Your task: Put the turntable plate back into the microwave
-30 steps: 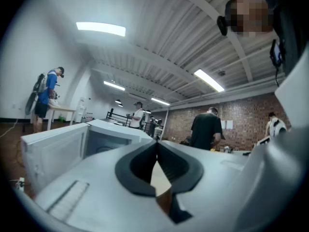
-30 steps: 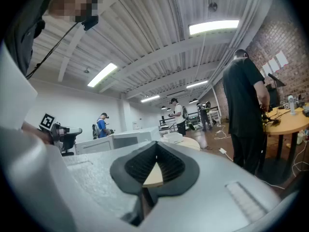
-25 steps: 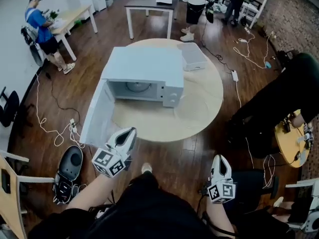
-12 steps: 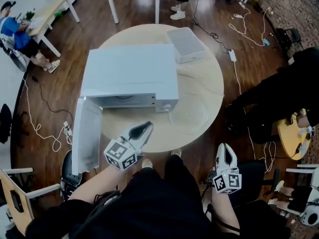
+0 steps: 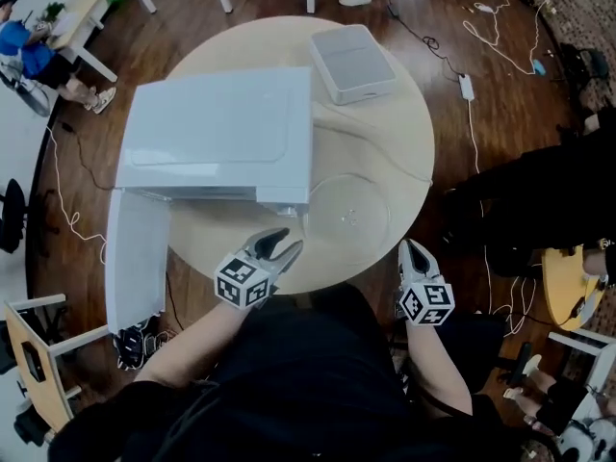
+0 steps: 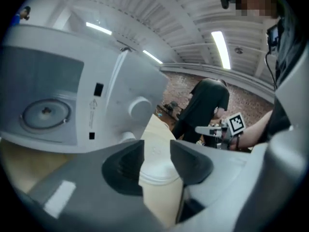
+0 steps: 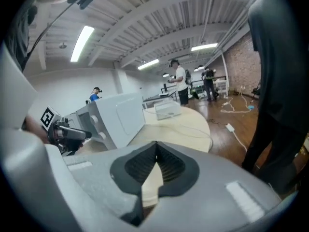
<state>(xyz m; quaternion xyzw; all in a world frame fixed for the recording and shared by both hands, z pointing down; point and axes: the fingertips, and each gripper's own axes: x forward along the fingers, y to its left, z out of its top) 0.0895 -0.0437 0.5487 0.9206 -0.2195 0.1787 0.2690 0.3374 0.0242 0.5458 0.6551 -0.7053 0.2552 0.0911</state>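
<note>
The clear glass turntable plate (image 5: 348,214) lies flat on the round wooden table (image 5: 404,142), just right of the white microwave (image 5: 217,133). The microwave door (image 5: 135,258) hangs open at the left, and the cavity shows a round hub (image 6: 46,113) on its floor. My left gripper (image 5: 287,240) hovers at the table's near edge, left of the plate; its jaws are opening with nothing between them (image 6: 157,153). My right gripper (image 5: 408,249) is shut and empty (image 7: 155,152), just off the table edge to the plate's right.
A white box (image 5: 351,63) sits at the table's far side, with a cable running across the tabletop. A seated person in black (image 5: 539,200) is at the right. Cords trail over the wooden floor, and chairs (image 5: 38,373) stand at the lower left.
Both grippers have come forward to the table's near edge. The left jaws went from shut to parted. The view has tipped down over the table.
</note>
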